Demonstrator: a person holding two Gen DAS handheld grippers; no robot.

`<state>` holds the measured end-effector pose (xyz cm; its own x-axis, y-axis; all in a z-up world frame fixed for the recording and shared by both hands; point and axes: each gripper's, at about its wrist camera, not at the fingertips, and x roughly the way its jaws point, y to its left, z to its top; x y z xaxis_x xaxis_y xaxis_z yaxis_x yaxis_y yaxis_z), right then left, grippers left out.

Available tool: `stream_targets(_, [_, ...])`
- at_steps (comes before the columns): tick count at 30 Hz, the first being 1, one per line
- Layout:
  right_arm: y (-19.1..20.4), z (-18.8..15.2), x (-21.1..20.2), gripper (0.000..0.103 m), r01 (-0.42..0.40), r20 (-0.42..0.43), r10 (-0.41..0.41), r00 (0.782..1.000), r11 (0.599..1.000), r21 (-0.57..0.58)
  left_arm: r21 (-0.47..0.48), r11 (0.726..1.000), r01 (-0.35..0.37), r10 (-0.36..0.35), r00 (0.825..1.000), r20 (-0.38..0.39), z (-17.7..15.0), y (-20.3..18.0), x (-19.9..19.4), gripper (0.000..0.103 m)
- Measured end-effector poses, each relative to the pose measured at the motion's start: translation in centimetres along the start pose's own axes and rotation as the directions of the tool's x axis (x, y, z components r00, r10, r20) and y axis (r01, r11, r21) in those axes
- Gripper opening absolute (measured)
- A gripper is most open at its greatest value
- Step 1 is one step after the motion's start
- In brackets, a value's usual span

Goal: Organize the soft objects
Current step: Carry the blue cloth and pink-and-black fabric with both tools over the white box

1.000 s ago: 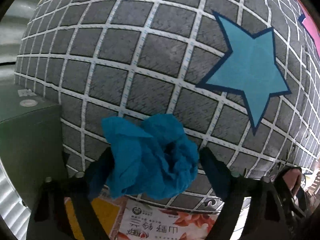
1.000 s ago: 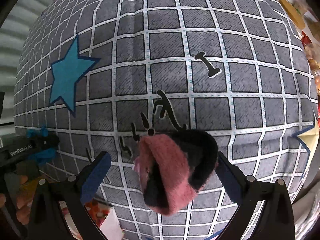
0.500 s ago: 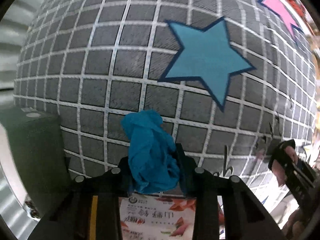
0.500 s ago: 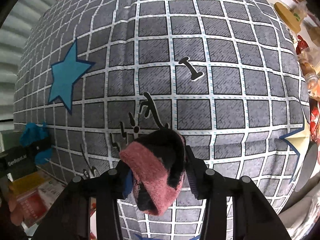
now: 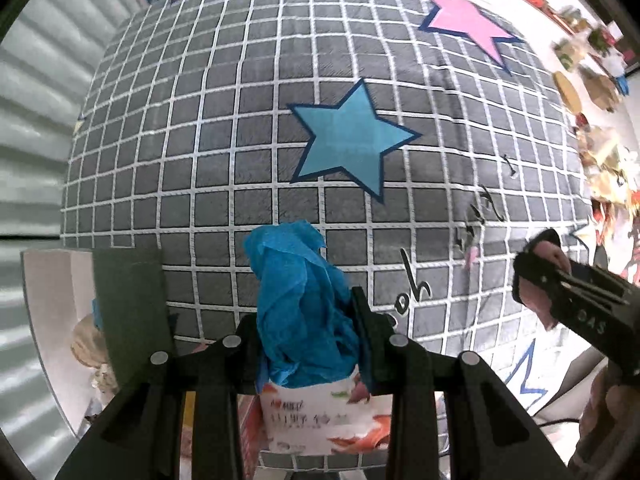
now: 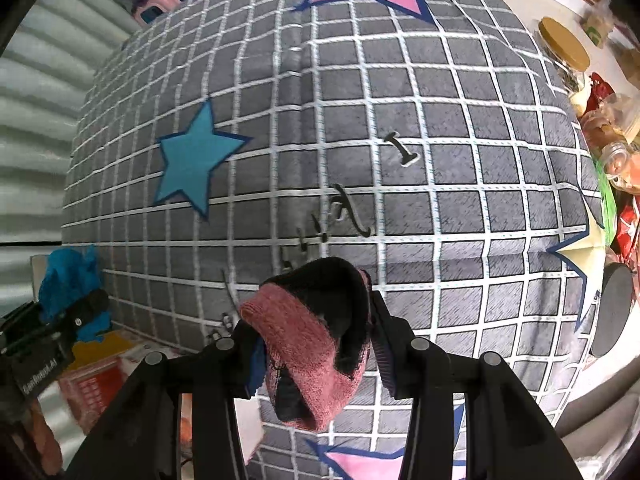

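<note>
Above the grid-patterned bed cover (image 5: 248, 128), the left tongs (image 5: 308, 332) pinch a crumpled blue cloth (image 5: 298, 304); the right tongs (image 6: 316, 344) pinch a pink-and-black sock (image 6: 308, 344). Beyond both, on that cover, lies a printed blue star (image 5: 348, 140).

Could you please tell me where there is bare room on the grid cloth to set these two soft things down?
The cloth is bare around the blue star and right of the lettering. Crowded: jars along its right edge, boxes at its lower left.
</note>
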<state>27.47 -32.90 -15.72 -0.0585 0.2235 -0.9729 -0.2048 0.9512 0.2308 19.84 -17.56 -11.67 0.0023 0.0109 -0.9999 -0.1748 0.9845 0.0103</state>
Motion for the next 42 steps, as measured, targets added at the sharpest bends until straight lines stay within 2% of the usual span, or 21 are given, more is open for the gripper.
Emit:
stream_targets(5, [2.3,-0.5,-1.1,0.046,-0.019,0.018,0.02,1.0,0.999,-0.031,0.032,0.999,0.024,-0.026,0.999,0.034,-1.0,3.3,-0.2,0.037])
stream_targets(21, [9.1,-5.2,-3.9,0.046,-0.038,0.076,0.044,0.996,0.996,-0.086,0.084,0.994,0.062,-0.074,0.986,0.147,-7.5,6.5,-4.8,0.037])
stream_targets(33, [14.3,-7.9,-5.9,0.046,-0.044,0.109,0.061,0.992,0.987,-0.155,0.036,0.996,0.084,-0.09,0.968,0.234,-10.8,10.7,-8.4,0.037])
stream_targets(42, [18.3,-9.4,-6.6,0.046,-0.04,0.122,0.067,0.99,0.977,-0.21,-0.02,0.996,0.091,-0.083,0.96,0.266,-12.5,14.2,-9.6,0.037])
